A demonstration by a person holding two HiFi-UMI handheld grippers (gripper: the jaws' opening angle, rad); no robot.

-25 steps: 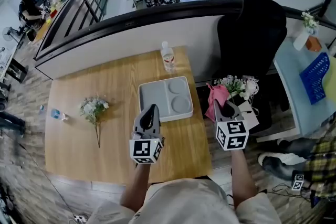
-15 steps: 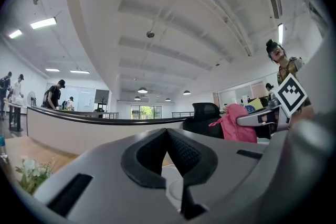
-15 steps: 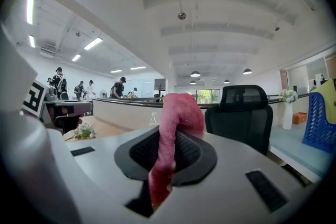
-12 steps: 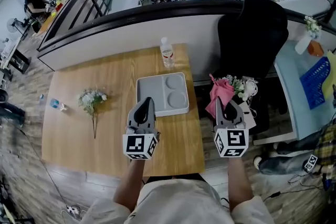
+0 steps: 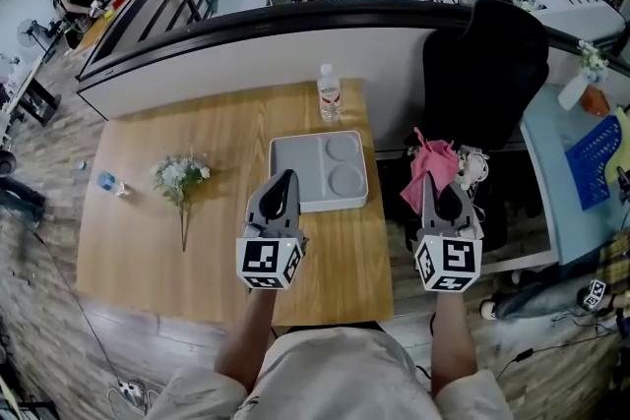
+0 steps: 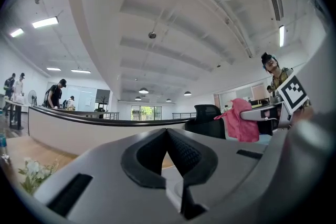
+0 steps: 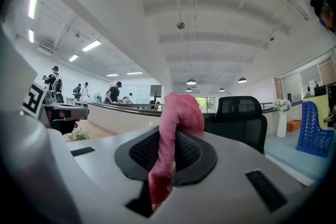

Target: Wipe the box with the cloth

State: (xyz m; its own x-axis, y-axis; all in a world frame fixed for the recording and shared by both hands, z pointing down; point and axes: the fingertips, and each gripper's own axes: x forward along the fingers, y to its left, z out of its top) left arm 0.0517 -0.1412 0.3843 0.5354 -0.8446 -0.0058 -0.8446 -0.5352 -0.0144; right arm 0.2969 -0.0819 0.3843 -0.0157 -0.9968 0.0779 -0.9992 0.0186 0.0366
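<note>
As before, your right claw (image 5: pixel 431 180) grips the pink cloth (image 5: pixel 434 162) off the tabletop's (image 5: pixel 148 241) right edge; your left claw (image 5: pixel 286 178) stays clenched, empty, near the grey box (image 5: pixel 295 162).

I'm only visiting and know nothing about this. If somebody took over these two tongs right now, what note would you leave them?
The left tongs are shut and empty, over the near-left edge of the box in the head view.
The right tongs are shut on the pink cloth, held off the right edge of the wooden table.
The box sits on that table, a bottle behind it.
Done: cloth gripped.
Left: carry it to the box and wipe; no contact yet.
</note>
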